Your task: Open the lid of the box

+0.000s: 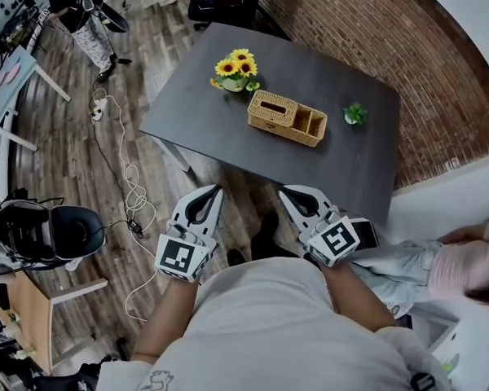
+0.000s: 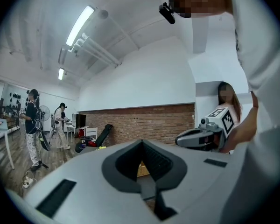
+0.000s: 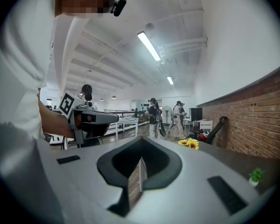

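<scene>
A woven wicker box (image 1: 287,118) lies on the dark grey table (image 1: 204,120), its lid (image 1: 270,106) down over the left part and open compartments at the right. Both grippers hang in front of the table's near edge, well short of the box. My left gripper (image 1: 214,191) is shut and holds nothing. A little to its right, my right gripper (image 1: 286,192) is also shut and empty. In the left gripper view the jaws (image 2: 141,142) meet, with a sliver of the box (image 2: 143,170) behind them. In the right gripper view the jaws (image 3: 142,140) are together too.
A pot of sunflowers (image 1: 236,70) stands just left of the box, a small green plant (image 1: 355,114) to its right. Cables (image 1: 132,187) trail over the wooden floor at the left. A brick wall (image 1: 440,96) lies beyond the table. A seated person's legs (image 1: 407,267) are at the right.
</scene>
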Tool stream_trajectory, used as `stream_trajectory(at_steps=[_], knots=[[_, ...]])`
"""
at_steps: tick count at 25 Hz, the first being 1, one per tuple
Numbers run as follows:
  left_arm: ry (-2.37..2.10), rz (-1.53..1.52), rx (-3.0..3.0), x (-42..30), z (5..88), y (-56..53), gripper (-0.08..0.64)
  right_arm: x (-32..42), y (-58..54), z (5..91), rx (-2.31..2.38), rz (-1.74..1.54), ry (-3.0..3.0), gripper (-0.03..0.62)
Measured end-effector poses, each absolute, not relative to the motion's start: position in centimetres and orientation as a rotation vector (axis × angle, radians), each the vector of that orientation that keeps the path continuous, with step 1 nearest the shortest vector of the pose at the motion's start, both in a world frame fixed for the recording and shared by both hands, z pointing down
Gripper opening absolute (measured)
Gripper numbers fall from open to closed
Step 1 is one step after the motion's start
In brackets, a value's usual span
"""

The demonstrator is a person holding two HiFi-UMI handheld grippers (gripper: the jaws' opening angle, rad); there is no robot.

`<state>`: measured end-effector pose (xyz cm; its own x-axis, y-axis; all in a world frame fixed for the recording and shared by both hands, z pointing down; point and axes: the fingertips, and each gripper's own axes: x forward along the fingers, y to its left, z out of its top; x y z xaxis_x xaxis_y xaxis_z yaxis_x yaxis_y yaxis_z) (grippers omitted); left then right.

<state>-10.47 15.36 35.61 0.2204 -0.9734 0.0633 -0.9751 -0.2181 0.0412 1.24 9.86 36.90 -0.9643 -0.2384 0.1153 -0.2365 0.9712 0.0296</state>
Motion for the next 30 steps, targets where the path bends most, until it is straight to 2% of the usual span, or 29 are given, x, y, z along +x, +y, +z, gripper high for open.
stream_trajectory(at_steps=[12, 30], knots=[[-1.892, 0.084, 2.375, -10.7, 37.4, 5.6, 0.012, 0.8, 0.3, 38.9, 0.330, 0.040, -2.997, 0.006], [-1.667, 0.248, 2.540, -4.4, 37.9, -9.7, 0.011, 5.3, -11.5, 40.6, 0.417, 0.134, -2.974, 0.006]])
